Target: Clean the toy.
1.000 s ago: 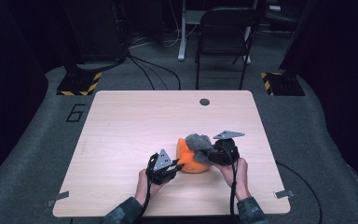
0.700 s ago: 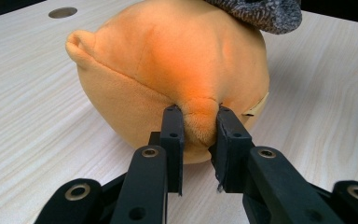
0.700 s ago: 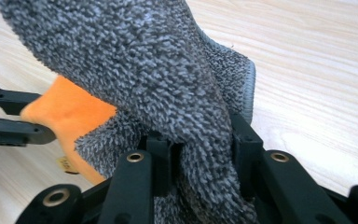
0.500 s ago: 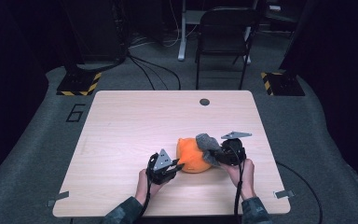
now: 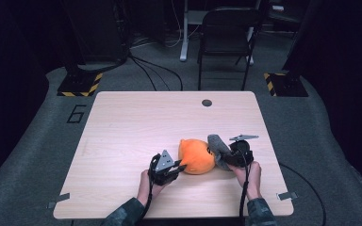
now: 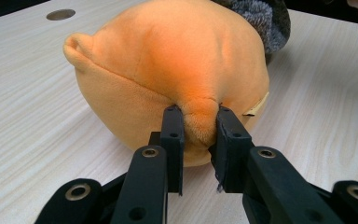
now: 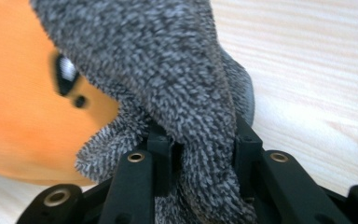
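An orange plush toy (image 5: 197, 156) lies on the wooden table (image 5: 122, 127) near the front. My left gripper (image 5: 181, 166) is shut on a fold of the orange plush toy (image 6: 177, 70), pinching its fabric between the jaws. A fuzzy grey sock-like cloth (image 5: 218, 150) hangs off the toy's right side. My right gripper (image 5: 230, 158) is shut on that grey cloth (image 7: 177, 84), beside the toy's dark eye (image 7: 64, 71). Both hands reach in from the bottom edge.
A round grommet hole (image 5: 207, 102) sits near the table's far edge. A dark chair (image 5: 226, 42) stands behind the table, with cables and striped floor bases (image 5: 78, 87) on the carpet around it.
My right gripper has pulled the grey cloth to the right, off the top of the orange toy. The left gripper has stayed clamped on the toy.
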Demonstrator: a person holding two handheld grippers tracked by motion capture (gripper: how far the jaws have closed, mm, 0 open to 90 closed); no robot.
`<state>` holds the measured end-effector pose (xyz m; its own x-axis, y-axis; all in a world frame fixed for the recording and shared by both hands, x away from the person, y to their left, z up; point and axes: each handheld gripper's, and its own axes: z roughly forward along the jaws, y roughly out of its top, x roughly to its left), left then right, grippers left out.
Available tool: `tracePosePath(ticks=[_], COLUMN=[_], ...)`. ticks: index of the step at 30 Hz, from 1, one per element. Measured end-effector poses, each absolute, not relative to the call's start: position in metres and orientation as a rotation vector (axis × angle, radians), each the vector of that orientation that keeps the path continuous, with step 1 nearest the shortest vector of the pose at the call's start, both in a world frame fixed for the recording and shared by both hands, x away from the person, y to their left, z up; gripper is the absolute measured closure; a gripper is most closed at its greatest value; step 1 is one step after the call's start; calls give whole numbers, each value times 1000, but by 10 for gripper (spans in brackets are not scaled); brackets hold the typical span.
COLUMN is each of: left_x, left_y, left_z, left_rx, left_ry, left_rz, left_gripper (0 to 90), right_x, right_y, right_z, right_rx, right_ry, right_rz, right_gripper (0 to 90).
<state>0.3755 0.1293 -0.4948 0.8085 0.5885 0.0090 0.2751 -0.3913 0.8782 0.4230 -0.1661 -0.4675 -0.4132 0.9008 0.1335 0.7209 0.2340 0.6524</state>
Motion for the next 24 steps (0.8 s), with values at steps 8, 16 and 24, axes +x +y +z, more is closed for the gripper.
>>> tracePosePath(ticks=[8, 16, 24], left_x=[377, 377, 379], left_y=[130, 130, 132], left_z=[-496, -495, -495], left_rx=[1983, 1985, 1978], left_ry=[645, 640, 646], left_rz=[392, 391, 388], left_gripper=[757, 757, 757], right_x=[430, 425, 403], right_y=[-174, -176, -152], right_z=[-491, -467, -411], right_rx=[1586, 1545, 1382], right_ry=[2263, 2207, 2206], right_rz=[784, 839, 1041], right_gripper=[688, 728, 735])
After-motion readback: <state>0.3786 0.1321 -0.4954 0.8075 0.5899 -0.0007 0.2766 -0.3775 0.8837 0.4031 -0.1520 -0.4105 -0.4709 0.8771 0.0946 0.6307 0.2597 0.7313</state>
